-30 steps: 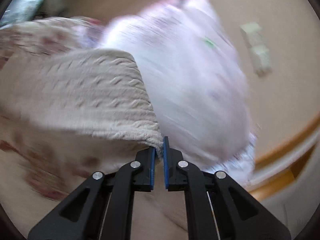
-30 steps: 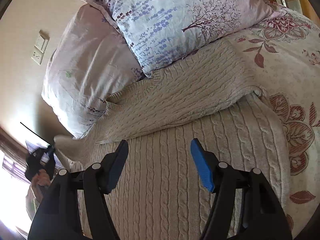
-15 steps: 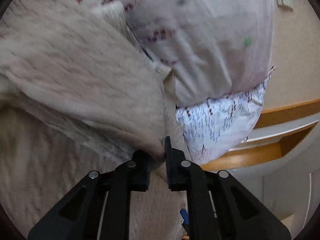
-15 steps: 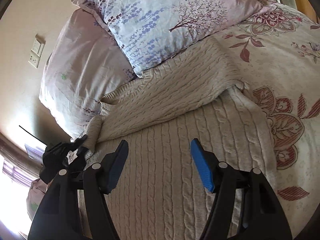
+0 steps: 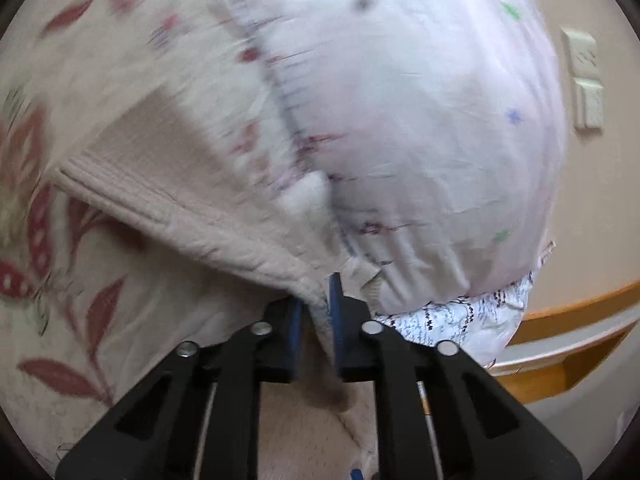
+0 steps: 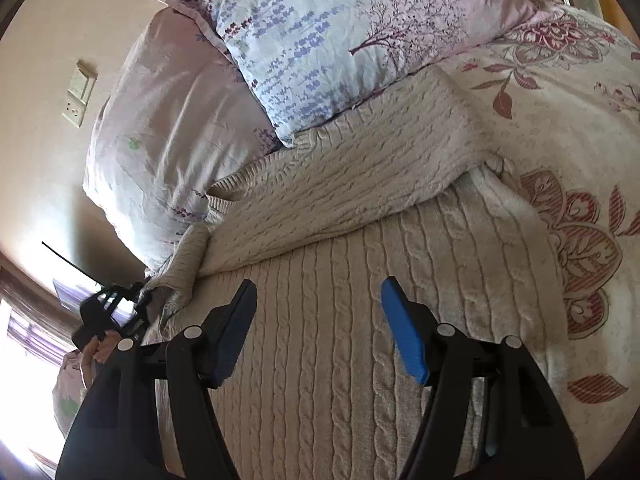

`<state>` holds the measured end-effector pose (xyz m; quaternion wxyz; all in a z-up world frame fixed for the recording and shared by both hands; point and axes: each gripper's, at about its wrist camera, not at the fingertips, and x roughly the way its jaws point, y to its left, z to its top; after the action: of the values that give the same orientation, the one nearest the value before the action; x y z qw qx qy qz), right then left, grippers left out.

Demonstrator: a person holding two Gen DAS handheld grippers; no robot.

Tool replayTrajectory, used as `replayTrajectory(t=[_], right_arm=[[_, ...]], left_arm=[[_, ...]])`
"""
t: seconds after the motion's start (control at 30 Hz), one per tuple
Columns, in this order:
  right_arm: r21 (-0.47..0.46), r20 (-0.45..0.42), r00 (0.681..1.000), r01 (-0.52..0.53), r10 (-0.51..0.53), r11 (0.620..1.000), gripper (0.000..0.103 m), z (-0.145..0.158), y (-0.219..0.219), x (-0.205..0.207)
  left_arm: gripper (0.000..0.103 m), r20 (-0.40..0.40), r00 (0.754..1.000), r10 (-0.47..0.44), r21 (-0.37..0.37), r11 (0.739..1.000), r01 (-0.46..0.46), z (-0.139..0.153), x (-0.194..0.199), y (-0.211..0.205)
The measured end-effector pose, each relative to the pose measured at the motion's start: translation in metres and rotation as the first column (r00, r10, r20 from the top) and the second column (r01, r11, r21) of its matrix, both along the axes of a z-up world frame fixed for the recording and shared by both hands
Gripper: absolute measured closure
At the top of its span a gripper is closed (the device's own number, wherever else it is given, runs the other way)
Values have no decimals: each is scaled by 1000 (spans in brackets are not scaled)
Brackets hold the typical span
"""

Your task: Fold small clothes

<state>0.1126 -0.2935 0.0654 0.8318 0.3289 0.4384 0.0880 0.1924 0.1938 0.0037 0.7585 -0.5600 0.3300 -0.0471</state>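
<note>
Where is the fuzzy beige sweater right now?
In the right wrist view the sweater lies spread on the flowery bedspread, just below the two pillows. The left gripper pinches its sleeve end near the lilac pillow.

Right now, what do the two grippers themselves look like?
Both are matte black plastic. The left gripper and the right gripper each have two angular fingers with triangular cut-outs and silver round screw heads. The inner faces of the jaws carry blue pads. No cables or sleeves are visible.
</note>
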Motion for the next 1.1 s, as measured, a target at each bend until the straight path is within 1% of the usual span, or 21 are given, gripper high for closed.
replayTrajectory(t=[0.1,0.2,0.23,0.33,0.37,0.43,0.47,0.5,0.53,0.63,0.67,0.7,0.73,0.77,0.8,0.83,0.9,0.97,1.0,1.03,1.1], right_arm=[[2,9,1000,7,-7,1000,37,3,-4,-1],[0,23,1000,21,-21,1000,37,6,-12,-3],[-2,26,999,28,-28,1000,37,7,-15,-4],[-9,32,998,48,-47,999,37,8,-24,-6],[-12,33,998,58,-58,998,37,8,-28,-7],[-18,31,996,79,-79,997,37,7,-36,-8],[-21,28,996,89,-88,996,37,6,-40,-8],[-23,24,995,98,-97,995,37,6,-43,-8],[-22,18,994,105,-105,994,37,5,-47,-8],[-20,16,994,107,-106,994,37,7,-52,-4],[-29,24,995,102,-101,994,37,11,-53,-2],[-36,30,995,95,-94,995,37,14,-53,1],[-39,32,996,86,-85,996,37,16,-53,3],[-38,30,998,62,-61,997,38,20,-50,9],[-32,29,999,40,-39,999,40,23,-47,15],[-30,28,999,18,-17,999,41,25,-44,21],[-50,26,999,-32,33,998,41,32,-34,37],[-57,9,999,-53,54,997,42,32,-28,52],[-54,-8,999,-49,48,997,44,29,-28,59],[-51,-18,999,-41,40,998,45,27,-29,64],[-71,-49,999,1,-4,998,48,20,-35,74]], left_arm=[[96,83,996,-46,114,993,37,35,17,-23],[96,152,979,-135,215,971,100,65,33,-61],[96,171,968,-184,253,958,137,73,38,-80],[96,192,911,-364,349,893,283,83,51,-145],[96,184,882,-434,379,859,344,82,55,-171],[94,120,802,-585,436,757,486,72,61,-225],[90,57,752,-657,472,681,559,61,63,-255],[76,-1,705,-709,504,608,613,52,63,-279],[64,-48,667,-744,533,546,647,43,61,-297],[50,-121,582,-804,632,390,670,31,45,-325],[48,-119,555,-823,673,344,655,34,37,-326],[44,-118,543,-832,709,312,632,38,29,-324],[36,-118,539,-834,742,287,606,43,21,-322],[32,-114,539,-835,774,265,576,49,13,-315],[28,-109,548,-829,806,249,537,55,4,-307],[24,-109,579,-808,840,236,488,61,-6,-290],[24,-124,638,-760,868,229,442,69,-14,-266],[24,-136,713,-688,865,267,424,69,-24,-223],[24,-141,738,-660,860,287,421,67,-30,-207],[24,-149,771,-619,849,319,420,64,-36,-182],[25,-165,810,-562,835,357,418,56,-49,-145]])
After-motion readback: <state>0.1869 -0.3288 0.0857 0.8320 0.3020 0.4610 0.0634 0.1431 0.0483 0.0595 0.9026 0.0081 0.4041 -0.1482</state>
